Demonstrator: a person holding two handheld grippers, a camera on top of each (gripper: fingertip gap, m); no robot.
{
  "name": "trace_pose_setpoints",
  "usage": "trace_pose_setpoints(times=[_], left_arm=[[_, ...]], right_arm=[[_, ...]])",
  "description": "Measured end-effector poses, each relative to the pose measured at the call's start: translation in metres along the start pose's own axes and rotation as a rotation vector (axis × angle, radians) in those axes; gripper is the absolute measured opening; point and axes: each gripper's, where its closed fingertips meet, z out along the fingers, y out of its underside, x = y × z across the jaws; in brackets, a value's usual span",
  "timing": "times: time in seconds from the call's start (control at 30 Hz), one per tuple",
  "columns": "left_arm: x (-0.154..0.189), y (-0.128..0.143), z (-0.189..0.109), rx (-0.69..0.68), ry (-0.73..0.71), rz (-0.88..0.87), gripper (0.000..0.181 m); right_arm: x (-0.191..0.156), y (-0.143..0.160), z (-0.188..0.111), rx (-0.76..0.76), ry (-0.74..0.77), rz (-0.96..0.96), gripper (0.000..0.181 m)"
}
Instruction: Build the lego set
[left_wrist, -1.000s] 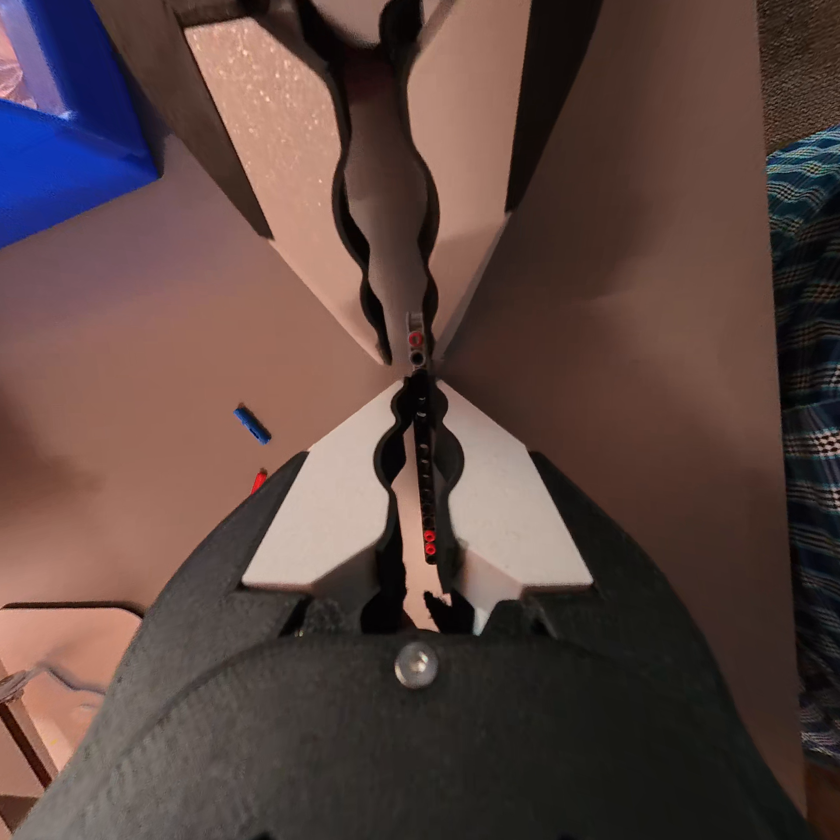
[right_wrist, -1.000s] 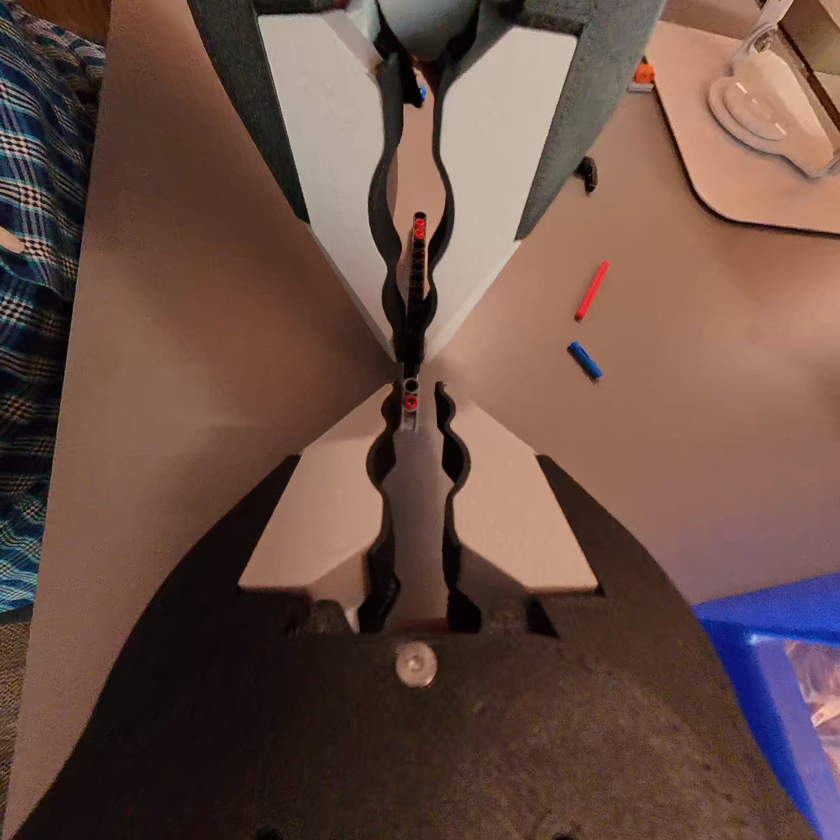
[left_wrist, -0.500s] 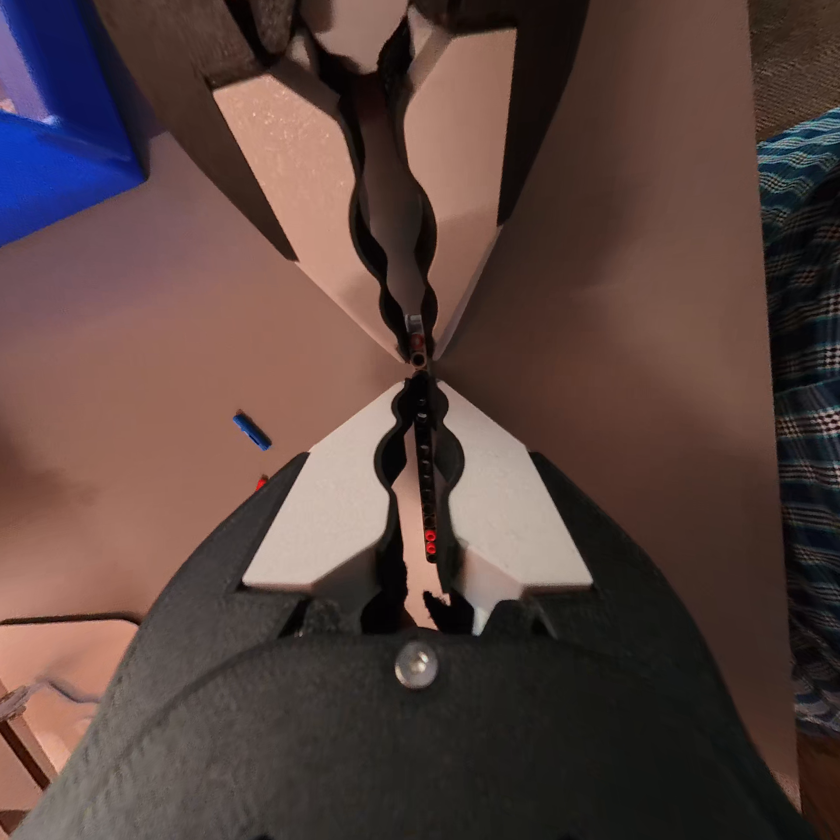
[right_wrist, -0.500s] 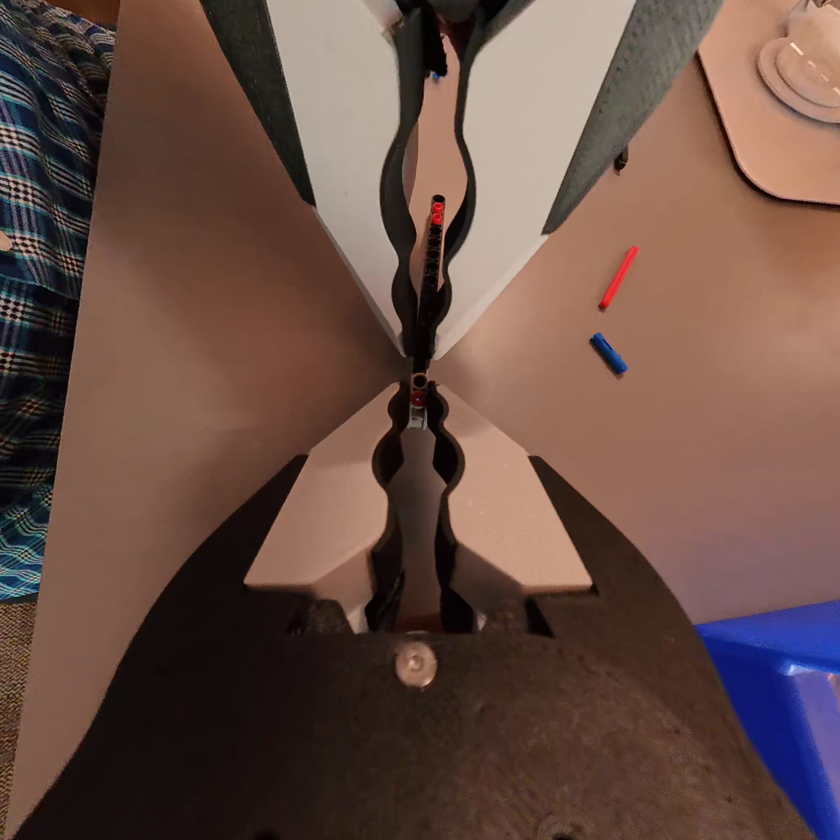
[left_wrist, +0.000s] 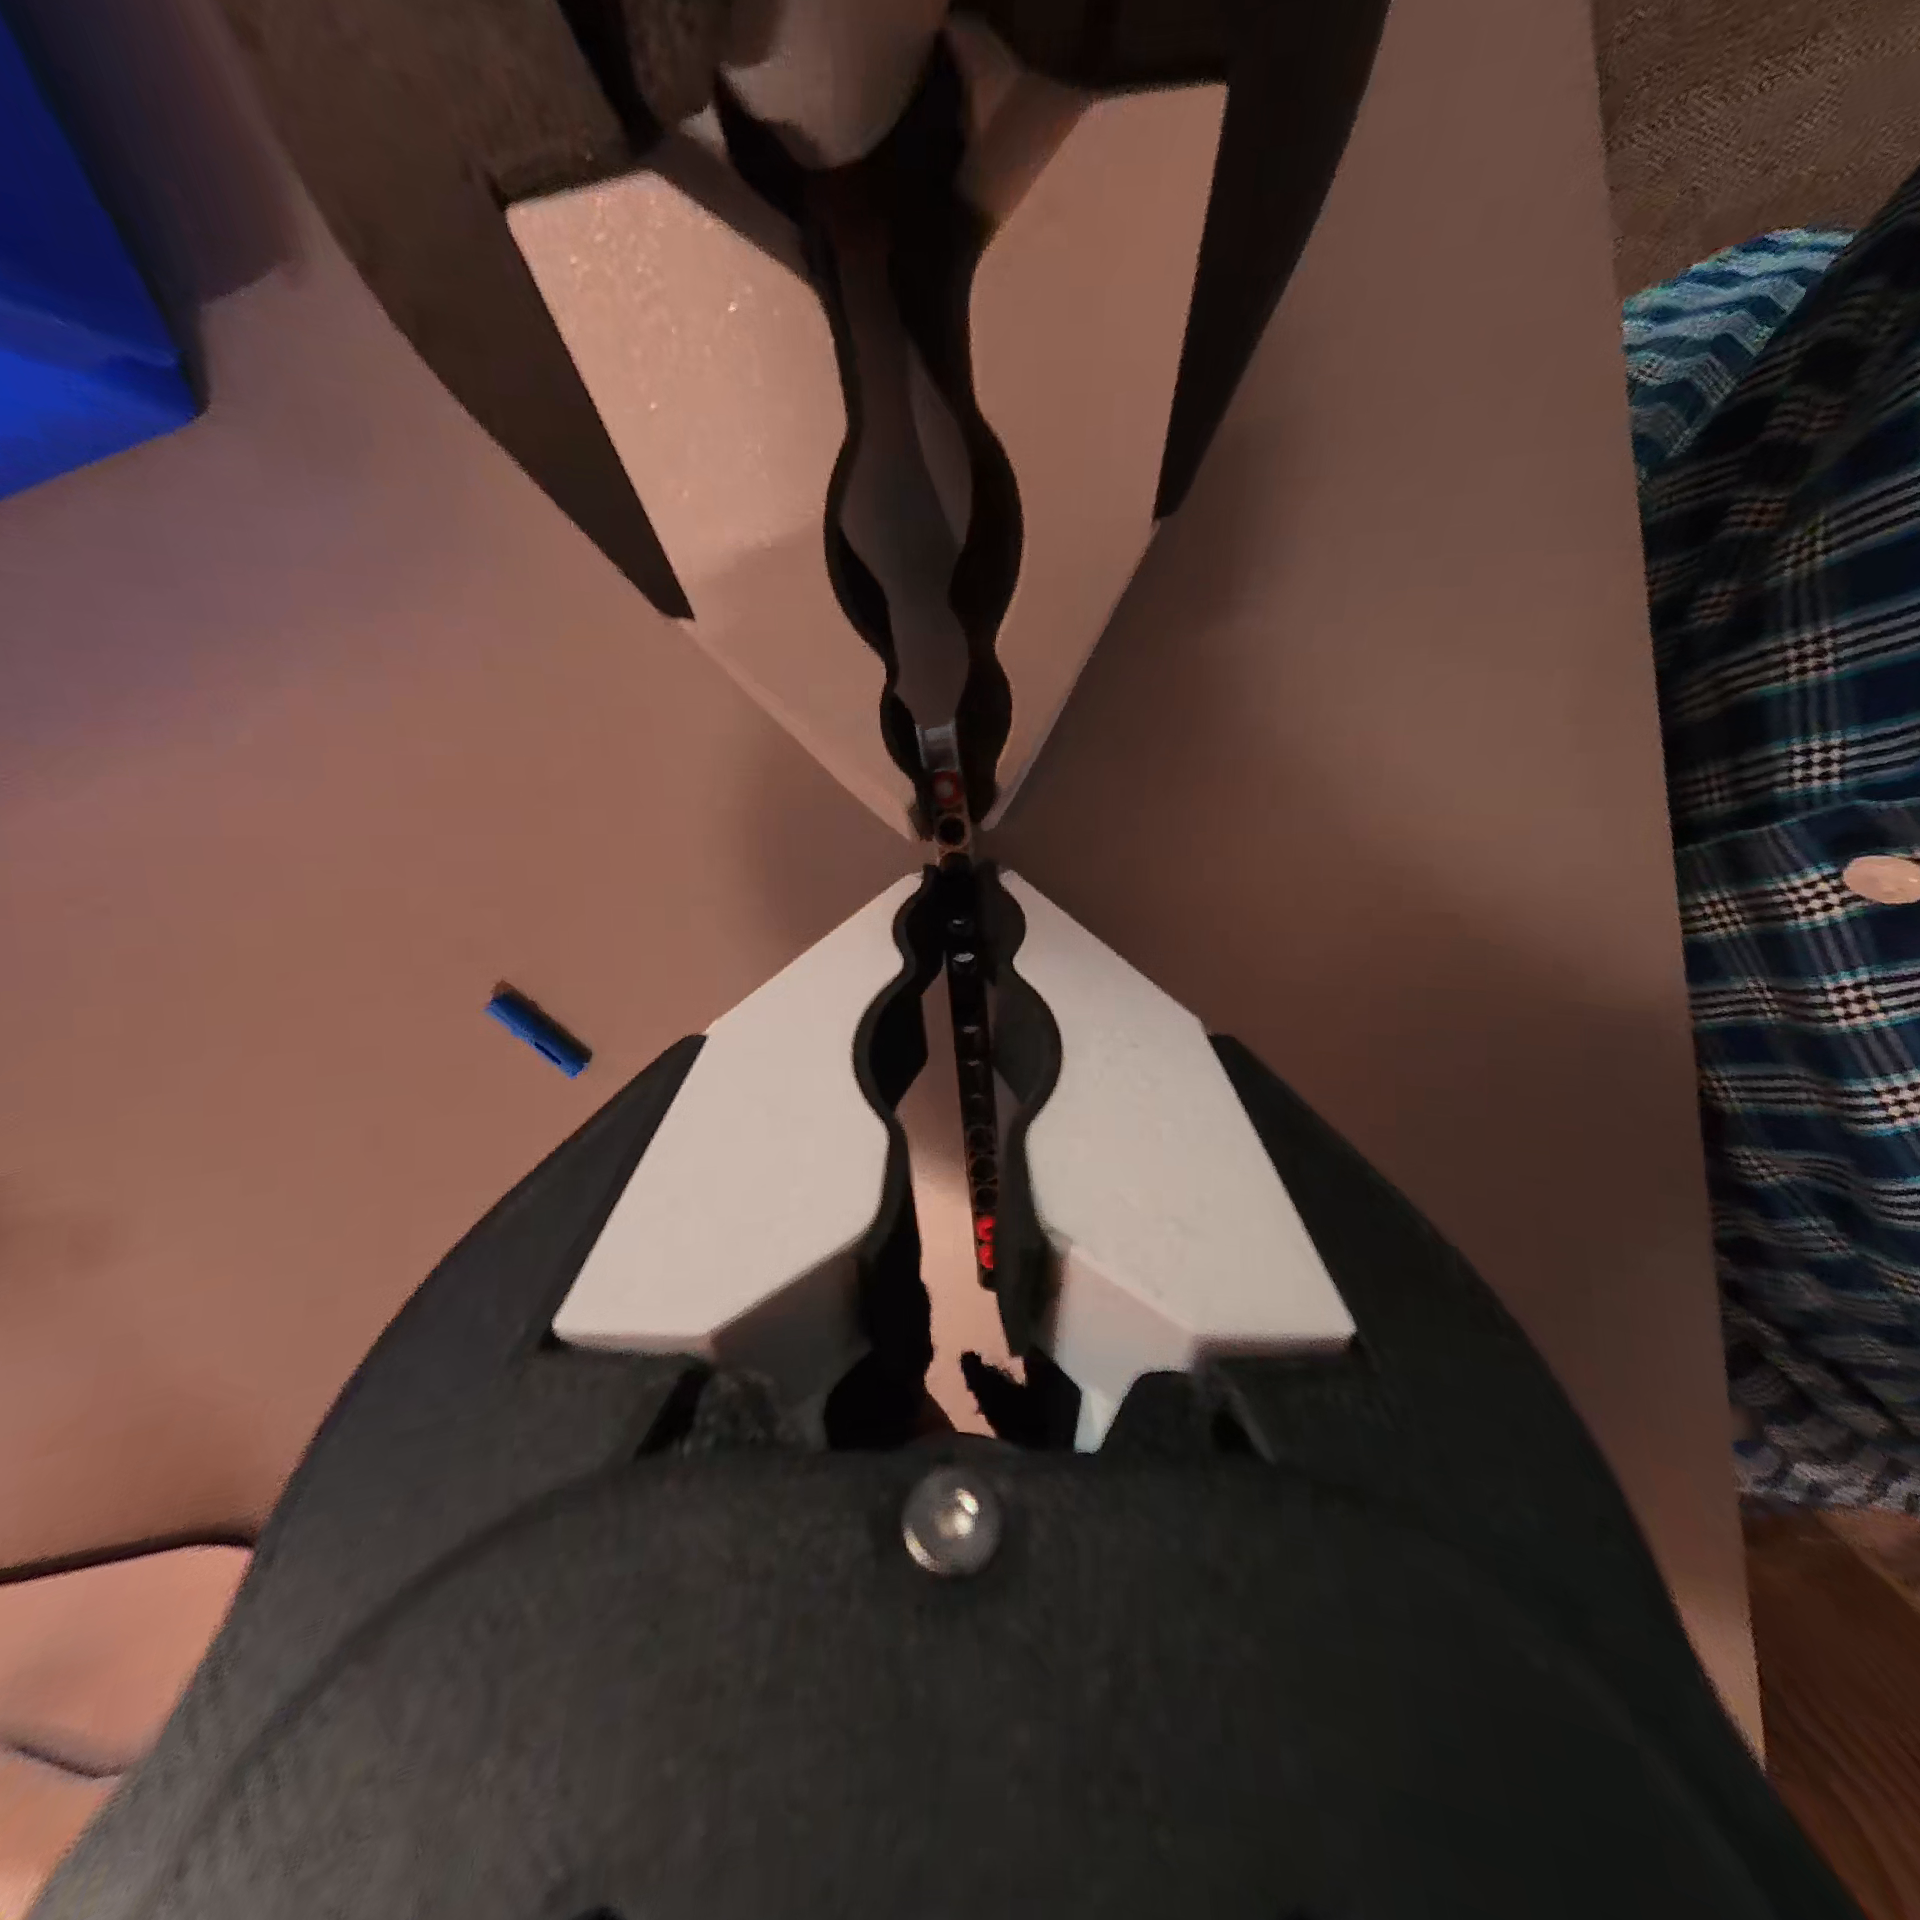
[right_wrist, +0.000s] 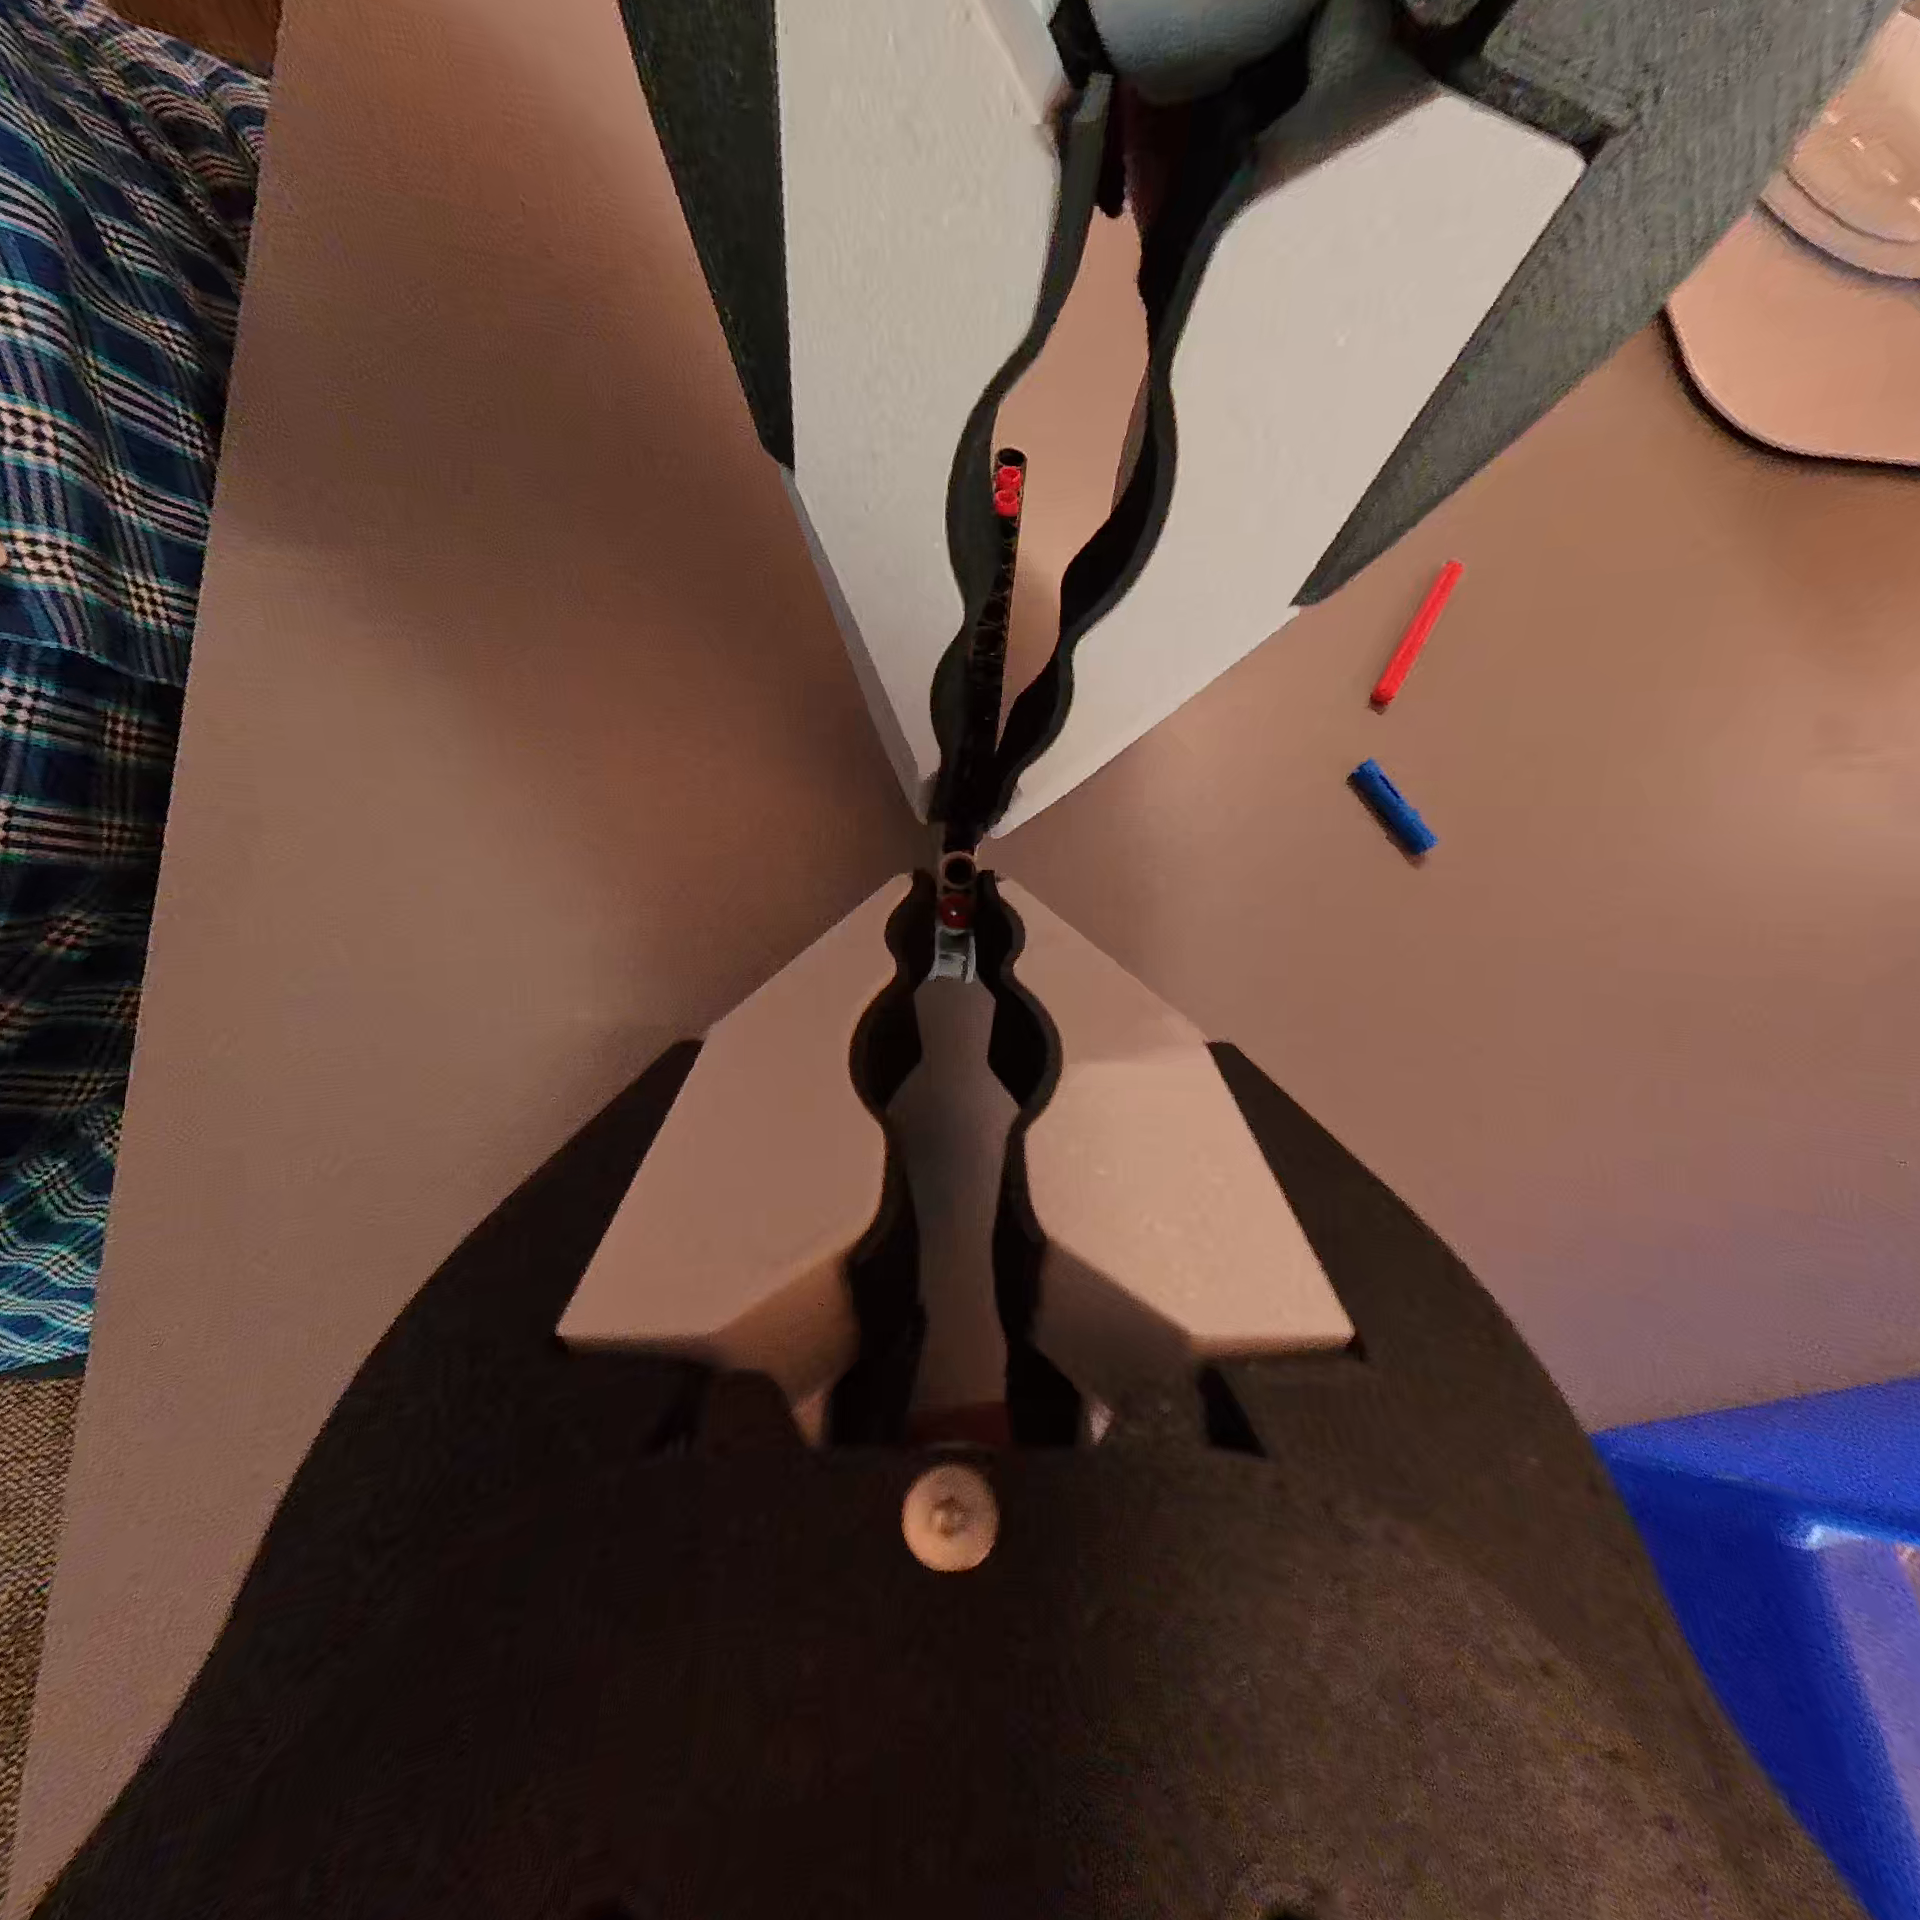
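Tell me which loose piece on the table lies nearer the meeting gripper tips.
The short blue pin. It lies nearer the tips than the longer, thinner red axle, which sits farther out beside the left gripper's finger. Neither is touched by a gripper.

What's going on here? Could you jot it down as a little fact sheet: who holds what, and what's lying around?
left gripper: shut on a long black holed lego beam with red pins at its near end
right gripper: shut on a small grey lego connector with a red pin
pieces: tip to tip, nearly touching
loose on tan table: short blue pin, thin red axle
also: blue plastic bin
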Motion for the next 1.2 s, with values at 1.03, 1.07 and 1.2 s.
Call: trace_pose_setpoints(times=[1.03, 1.07, 1.2], left_arm=[[-0.001, -0.0002, -0.0005, 0.058, 0.0, 0.082, 0.003], [-0.0008, -0.0004, -0.0002, 0.052, 0.008, 0.086, 0.003], [0.0002, -0.0003, -0.0001, 0.028, 0.076, 0.106, 0.003]], right_arm=[[0.0005, -0.0002, 0.0002, 0.0, 0.028, -0.041, 0.006], [0.0001, -0.0007, -0.0006, 0.001, 0.024, -0.038, 0.006], [-0.0014, 0.0003, -0.0051, 0.001, 0.015, -0.039, 0.006]])
